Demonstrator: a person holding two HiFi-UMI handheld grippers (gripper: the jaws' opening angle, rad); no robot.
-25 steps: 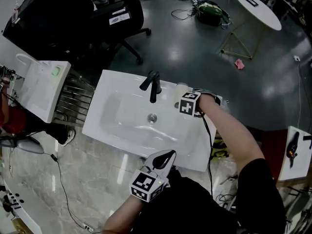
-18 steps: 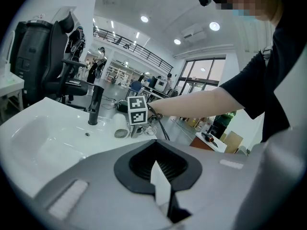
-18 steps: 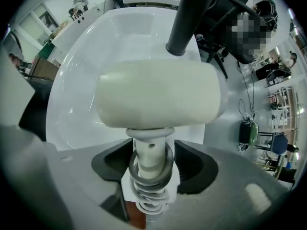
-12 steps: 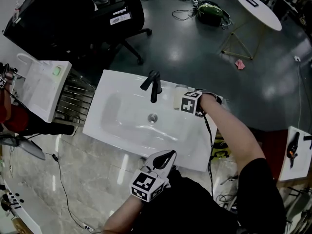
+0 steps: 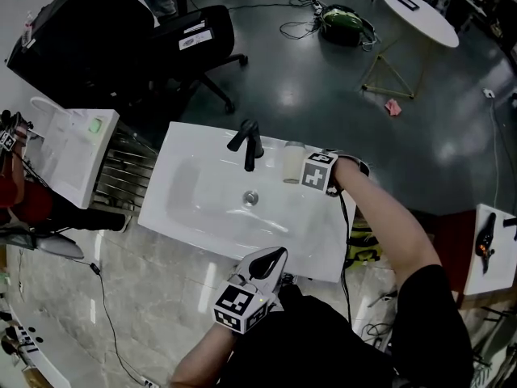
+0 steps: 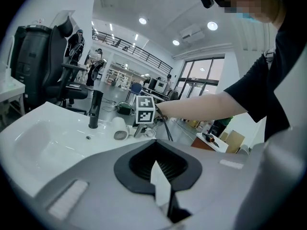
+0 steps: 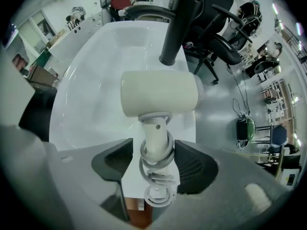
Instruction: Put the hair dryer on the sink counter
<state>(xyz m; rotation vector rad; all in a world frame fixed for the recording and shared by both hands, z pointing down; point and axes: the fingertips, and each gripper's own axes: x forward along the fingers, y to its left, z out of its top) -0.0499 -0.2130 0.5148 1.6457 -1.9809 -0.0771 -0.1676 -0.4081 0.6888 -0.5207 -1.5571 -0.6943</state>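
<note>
A white hair dryer lies on the white sink counter, right of the black faucet. Its barrel points across my view, and its handle, wrapped in a coiled cord, runs back between the jaws of my right gripper. Those jaws stand wide, and the left pad is clear of the handle. In the head view my right gripper sits at the dryer's right end. My left gripper hangs over the counter's front edge, shut and empty. The left gripper view shows the dryer far off.
The basin takes up the counter's left and middle. A black office chair stands behind the sink and a white unit to its left. A round white table and cables lie on the floor beyond.
More of the dryer's white barrel now shows left of the right gripper's marker cube. The left gripper has stayed where it was.
</note>
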